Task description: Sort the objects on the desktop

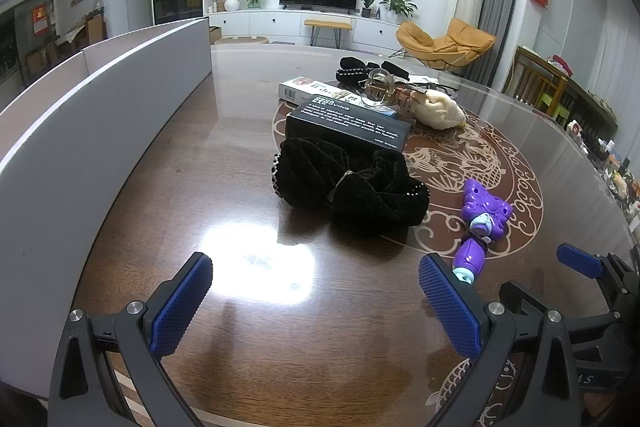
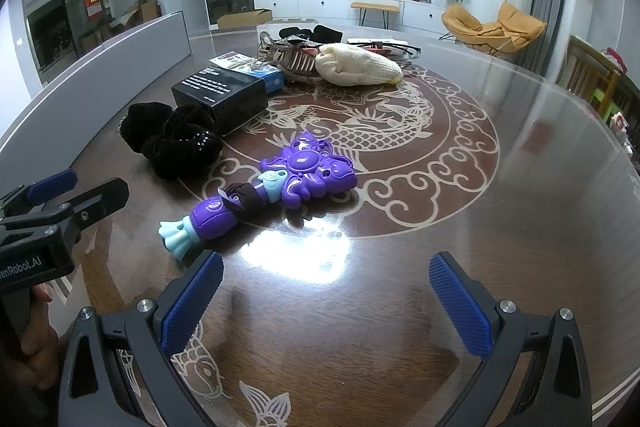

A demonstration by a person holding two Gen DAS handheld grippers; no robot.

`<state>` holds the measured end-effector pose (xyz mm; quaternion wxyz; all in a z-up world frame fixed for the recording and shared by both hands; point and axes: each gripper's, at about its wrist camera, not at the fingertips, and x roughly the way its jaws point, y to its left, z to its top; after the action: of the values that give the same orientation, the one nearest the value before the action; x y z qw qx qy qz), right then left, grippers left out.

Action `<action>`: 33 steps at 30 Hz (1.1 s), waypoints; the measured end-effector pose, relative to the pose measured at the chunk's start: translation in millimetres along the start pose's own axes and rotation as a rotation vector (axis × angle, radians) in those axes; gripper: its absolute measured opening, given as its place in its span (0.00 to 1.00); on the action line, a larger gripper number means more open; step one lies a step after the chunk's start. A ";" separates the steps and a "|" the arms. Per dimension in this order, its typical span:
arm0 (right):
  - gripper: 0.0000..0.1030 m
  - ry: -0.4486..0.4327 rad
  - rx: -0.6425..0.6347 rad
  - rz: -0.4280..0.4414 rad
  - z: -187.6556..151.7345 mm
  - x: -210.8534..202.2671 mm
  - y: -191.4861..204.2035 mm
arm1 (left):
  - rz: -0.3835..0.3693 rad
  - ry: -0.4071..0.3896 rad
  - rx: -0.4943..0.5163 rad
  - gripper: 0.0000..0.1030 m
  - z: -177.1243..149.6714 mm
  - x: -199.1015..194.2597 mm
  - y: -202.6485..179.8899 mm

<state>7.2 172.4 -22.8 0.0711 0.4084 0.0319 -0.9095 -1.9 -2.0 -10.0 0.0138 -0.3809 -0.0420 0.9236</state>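
On the brown table lie a purple toy wand (image 2: 276, 187) (image 1: 480, 223), a black velvet hair tie (image 1: 348, 183) (image 2: 172, 141), a black box (image 1: 348, 125) (image 2: 224, 97), a cream knitted item (image 1: 438, 111) (image 2: 356, 65), a claw hair clip (image 1: 396, 93) (image 2: 292, 59) and a white carton (image 1: 312, 89). My left gripper (image 1: 316, 277) stands open above bare table, short of the hair tie. My right gripper (image 2: 326, 273) is open too, nothing between its fingers, with the wand's handle just beyond its left pad (image 2: 192, 303).
A white divider board (image 1: 92, 119) (image 2: 100, 67) runs along the table's left side. More black hair pieces (image 1: 356, 67) (image 2: 308, 33) and glasses (image 2: 384, 47) lie at the far end. The left gripper's body (image 2: 44, 223) and a hand show at the right wrist view's left edge.
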 end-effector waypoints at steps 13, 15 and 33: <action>1.00 0.000 0.000 0.000 0.0 0.3 -0.1 | 0.006 -0.007 0.014 1.00 0.7 0.3 -3.9; 1.00 0.000 -0.001 0.000 -0.1 -0.1 -0.2 | 0.007 -0.008 0.015 1.00 1.1 0.3 -4.5; 1.00 0.000 -0.001 0.001 -0.1 0.1 -0.2 | 0.009 -0.010 0.018 1.00 1.4 0.4 -4.8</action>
<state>7.2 172.6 -22.9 0.0720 0.4086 0.0320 -0.9093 -3.2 2.8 -9.0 0.0130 -0.3764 -0.0320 0.9258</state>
